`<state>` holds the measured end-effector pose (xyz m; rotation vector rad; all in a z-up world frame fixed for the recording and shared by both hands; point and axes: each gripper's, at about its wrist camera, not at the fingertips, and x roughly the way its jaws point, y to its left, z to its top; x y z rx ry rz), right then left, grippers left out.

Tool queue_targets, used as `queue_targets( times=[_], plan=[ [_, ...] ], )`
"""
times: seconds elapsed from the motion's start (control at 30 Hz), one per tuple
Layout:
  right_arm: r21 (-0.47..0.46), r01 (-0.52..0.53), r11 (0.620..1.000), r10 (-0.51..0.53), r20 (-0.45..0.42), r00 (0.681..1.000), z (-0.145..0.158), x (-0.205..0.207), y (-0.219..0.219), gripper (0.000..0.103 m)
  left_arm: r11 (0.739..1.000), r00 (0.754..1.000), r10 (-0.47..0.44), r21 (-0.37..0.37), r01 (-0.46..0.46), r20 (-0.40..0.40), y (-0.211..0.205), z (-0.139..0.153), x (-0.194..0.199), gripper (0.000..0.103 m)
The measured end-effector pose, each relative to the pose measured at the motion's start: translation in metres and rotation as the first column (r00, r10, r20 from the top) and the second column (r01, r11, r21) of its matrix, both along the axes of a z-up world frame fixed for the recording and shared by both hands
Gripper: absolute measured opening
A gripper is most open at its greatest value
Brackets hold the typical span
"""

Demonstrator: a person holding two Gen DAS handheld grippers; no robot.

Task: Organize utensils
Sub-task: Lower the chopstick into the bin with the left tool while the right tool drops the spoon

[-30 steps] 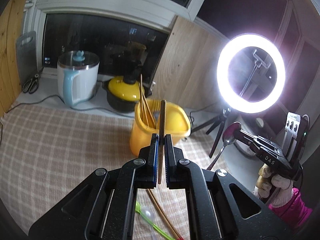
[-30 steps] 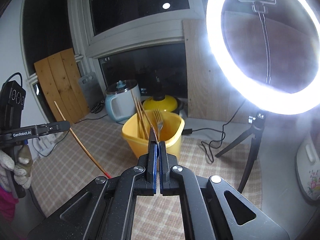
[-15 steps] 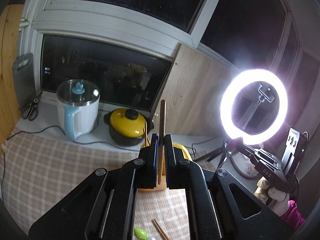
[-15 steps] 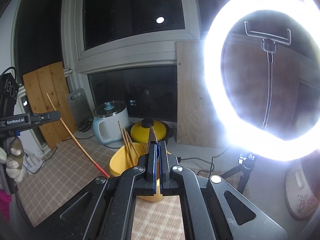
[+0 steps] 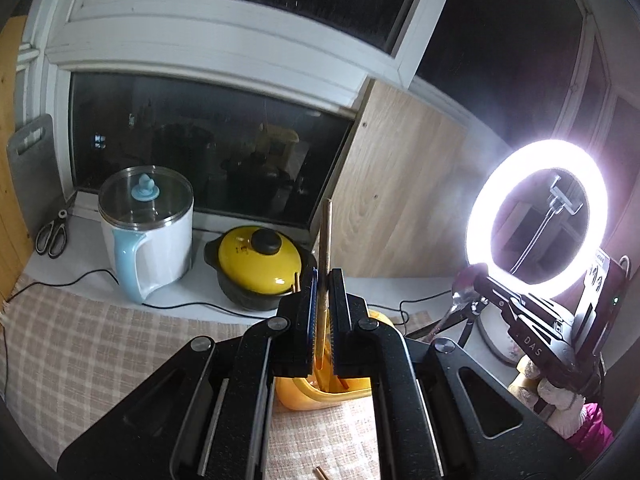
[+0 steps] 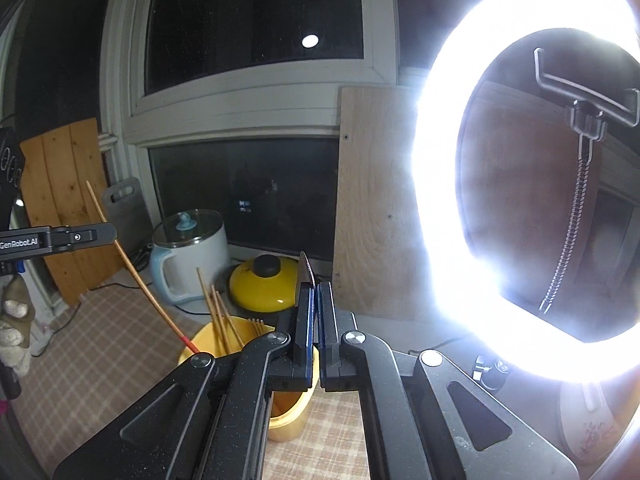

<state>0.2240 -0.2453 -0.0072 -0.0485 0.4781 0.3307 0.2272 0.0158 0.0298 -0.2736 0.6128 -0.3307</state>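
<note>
Claws (image 5: 323, 280) (image 6: 314, 292) raised, clamping chopstick (image 5: 326, 236) and spoon (image 5: 460, 292).

A beige-and-white checked tablecloth (image 5: 100, 344) covers the table. The plastic utensil holder (image 6: 286, 412) is yellow-orange, and the wooden chopsticks (image 6: 218, 320) standing in it are pale tan. The long wooden chopstick (image 6: 132, 268) is light brown with a red tip. The electric kettle (image 5: 154, 240) is white with a pale blue handle and a pale blue lid knob. The clay pot (image 5: 258, 266) has a glossy yellow lid, a black knob and a black body. The ring light (image 5: 536, 220) glows white. The left gripper (image 5: 323, 292) is black with blue finger pads, as is the right gripper (image 6: 316, 312). The metal spoon (image 5: 460, 296) is silver.
</note>
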Motion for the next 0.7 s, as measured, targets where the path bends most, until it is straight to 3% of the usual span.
queue_targets(
  times=[0.4, 0.7],
  plan=[
    [-0.009, 0.004, 1.000, -0.004, -0.058, 0.998, -0.029, 0.022, 0.008, 0.000, 1.000, 0.997, -0.010, 0.021, 0.012, -0.072, -0.013, -0.034, 0.019, 0.003],
    [0.044, 0.008, 0.999, -0.002, -0.139, 0.990, -0.056, 0.036, 0.009, 0.000, 1.000, 0.989, -0.016, -0.006, 0.015, -0.147, -0.020, -0.064, 0.031, 0.003]
  ],
)
